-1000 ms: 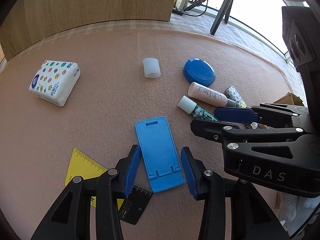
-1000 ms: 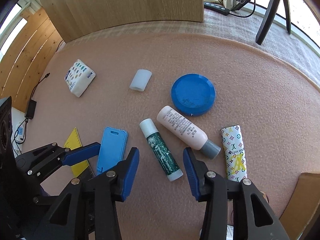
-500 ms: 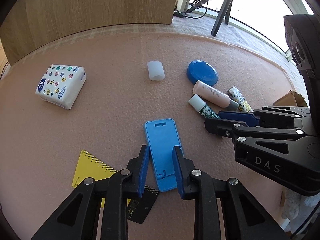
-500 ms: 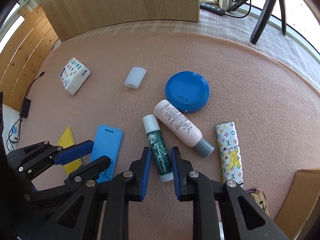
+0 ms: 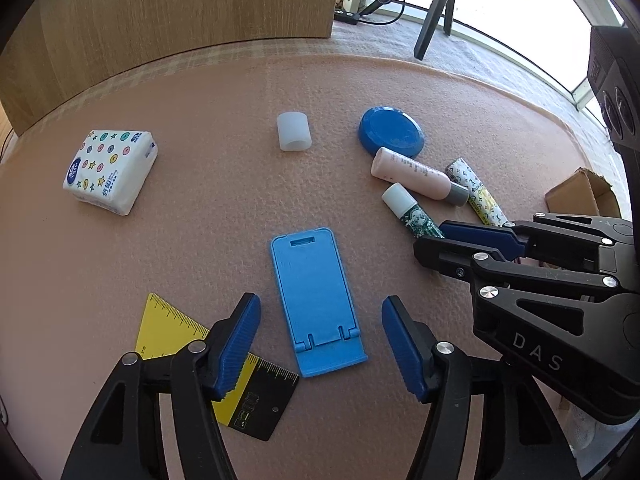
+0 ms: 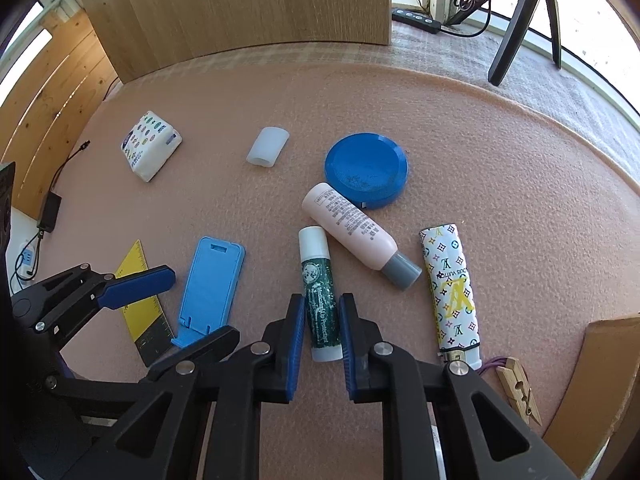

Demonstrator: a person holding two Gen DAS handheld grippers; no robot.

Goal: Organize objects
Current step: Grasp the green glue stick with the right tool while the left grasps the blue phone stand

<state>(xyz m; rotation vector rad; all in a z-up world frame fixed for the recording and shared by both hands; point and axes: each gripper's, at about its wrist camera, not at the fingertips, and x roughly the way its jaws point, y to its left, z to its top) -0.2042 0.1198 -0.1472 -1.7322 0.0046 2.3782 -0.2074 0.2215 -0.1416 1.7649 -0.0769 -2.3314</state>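
Left gripper (image 5: 320, 344) jaws wide apart, straddling the lower end of the blue phone stand (image 5: 316, 300), which lies flat on the pink mat (image 5: 200, 200); right gripper (image 6: 322, 344) jaws clamped on the green lip balm (image 6: 319, 296); pink bottle (image 6: 356, 236) lies just beside the balm's white cap, touching the blue round lid (image 6: 366, 170); patterned lighter (image 6: 450, 288) to the right; yellow ruler (image 5: 168, 328) partly under the left finger.
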